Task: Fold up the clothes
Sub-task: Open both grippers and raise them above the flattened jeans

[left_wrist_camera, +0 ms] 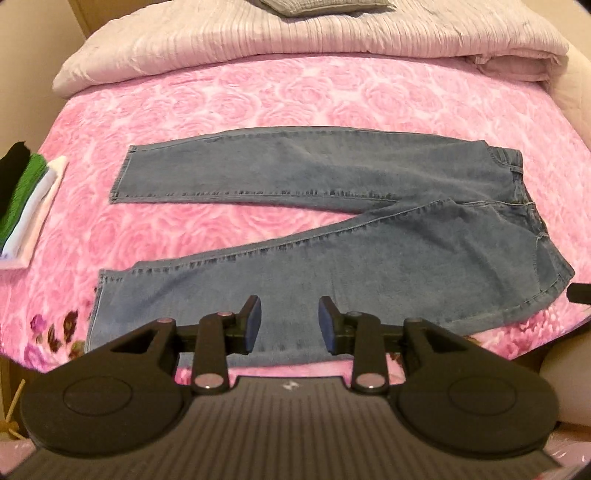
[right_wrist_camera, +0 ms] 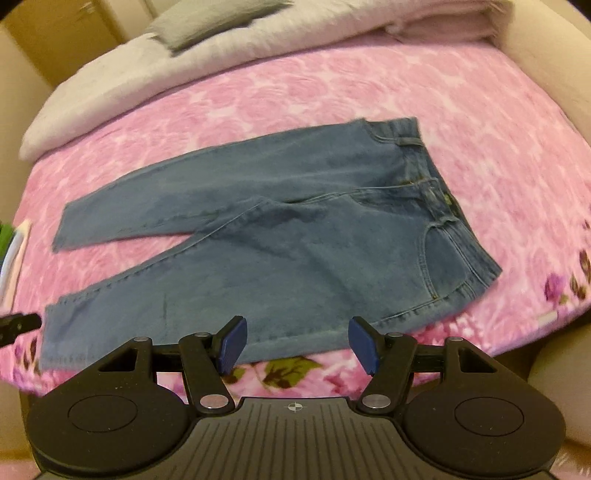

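Note:
A pair of blue jeans (left_wrist_camera: pixel 332 221) lies flat on the pink rose-patterned bedspread (left_wrist_camera: pixel 258 99), legs spread in a V toward the left and the waistband at the right. My left gripper (left_wrist_camera: pixel 290 317) hovers above the near leg, open, with nothing between its blue pads. In the right wrist view the same jeans (right_wrist_camera: pixel 295 240) lie below my right gripper (right_wrist_camera: pixel 297 343), which stands wide open and empty over the near hem of the hip. The tip of the other gripper shows at the right edge (left_wrist_camera: pixel 580 291) of the left wrist view and at the left edge (right_wrist_camera: pixel 18 325) of the right wrist view.
A stack of folded clothes (left_wrist_camera: pixel 26 206), black, green and white, sits at the bed's left edge. A pale folded duvet (left_wrist_camera: pixel 295 48) and a grey pillow (right_wrist_camera: pixel 207 22) lie across the head of the bed. The bed's near edge runs just under both grippers.

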A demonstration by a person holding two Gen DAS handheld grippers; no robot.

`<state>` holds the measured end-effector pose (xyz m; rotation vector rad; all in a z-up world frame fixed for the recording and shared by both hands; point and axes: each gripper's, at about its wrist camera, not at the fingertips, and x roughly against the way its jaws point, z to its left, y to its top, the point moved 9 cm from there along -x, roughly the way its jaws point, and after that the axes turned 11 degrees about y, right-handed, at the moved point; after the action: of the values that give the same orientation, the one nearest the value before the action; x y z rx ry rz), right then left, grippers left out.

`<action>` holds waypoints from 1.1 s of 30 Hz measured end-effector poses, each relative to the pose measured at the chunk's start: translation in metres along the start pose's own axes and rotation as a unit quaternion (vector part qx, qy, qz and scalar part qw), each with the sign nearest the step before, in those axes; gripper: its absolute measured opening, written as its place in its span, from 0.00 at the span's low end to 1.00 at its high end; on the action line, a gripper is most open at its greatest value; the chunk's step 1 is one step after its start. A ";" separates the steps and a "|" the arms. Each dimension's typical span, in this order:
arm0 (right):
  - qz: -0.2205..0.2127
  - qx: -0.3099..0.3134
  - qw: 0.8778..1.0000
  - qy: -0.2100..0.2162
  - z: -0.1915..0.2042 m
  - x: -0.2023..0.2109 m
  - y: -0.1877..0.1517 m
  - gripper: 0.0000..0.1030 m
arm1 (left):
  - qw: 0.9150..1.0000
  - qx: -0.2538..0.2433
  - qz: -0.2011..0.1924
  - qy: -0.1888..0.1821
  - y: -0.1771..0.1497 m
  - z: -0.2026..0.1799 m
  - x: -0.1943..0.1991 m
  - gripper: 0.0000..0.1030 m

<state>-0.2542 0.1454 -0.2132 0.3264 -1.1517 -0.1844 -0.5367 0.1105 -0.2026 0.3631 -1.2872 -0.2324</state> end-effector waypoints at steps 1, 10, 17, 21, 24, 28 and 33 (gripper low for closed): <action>0.002 0.011 1.000 0.003 0.001 0.004 -0.006 0.63 | 1.000 0.003 -0.001 0.003 -0.005 -0.002 0.005 0.29; 0.013 0.046 0.999 0.013 -0.036 0.048 -0.065 0.63 | 0.999 0.032 -0.005 0.018 -0.067 -0.037 0.057 0.29; 0.004 0.072 0.997 0.026 -0.059 0.082 -0.092 0.63 | 0.997 0.068 -0.017 0.033 -0.117 -0.056 0.100 0.29; 0.000 0.095 0.995 0.044 -0.056 0.094 -0.102 0.63 | 0.996 0.081 -0.023 0.038 -0.137 -0.061 0.119 0.29; -0.003 0.110 0.993 0.052 -0.053 0.101 -0.106 0.63 | 0.995 0.088 -0.026 0.041 -0.146 -0.064 0.128 0.29; -0.004 0.115 0.992 0.056 -0.054 0.104 -0.107 0.63 | 0.994 0.094 -0.028 0.043 -0.149 -0.063 0.133 0.29; -0.004 0.114 0.992 0.054 -0.058 0.102 -0.102 0.63 | 0.994 0.099 -0.023 0.046 -0.146 -0.056 0.126 0.29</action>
<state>-0.1585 0.0278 -0.1818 0.5372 -1.0666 -0.0413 -0.4442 -0.0626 -0.1599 0.5672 -1.2156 -0.1242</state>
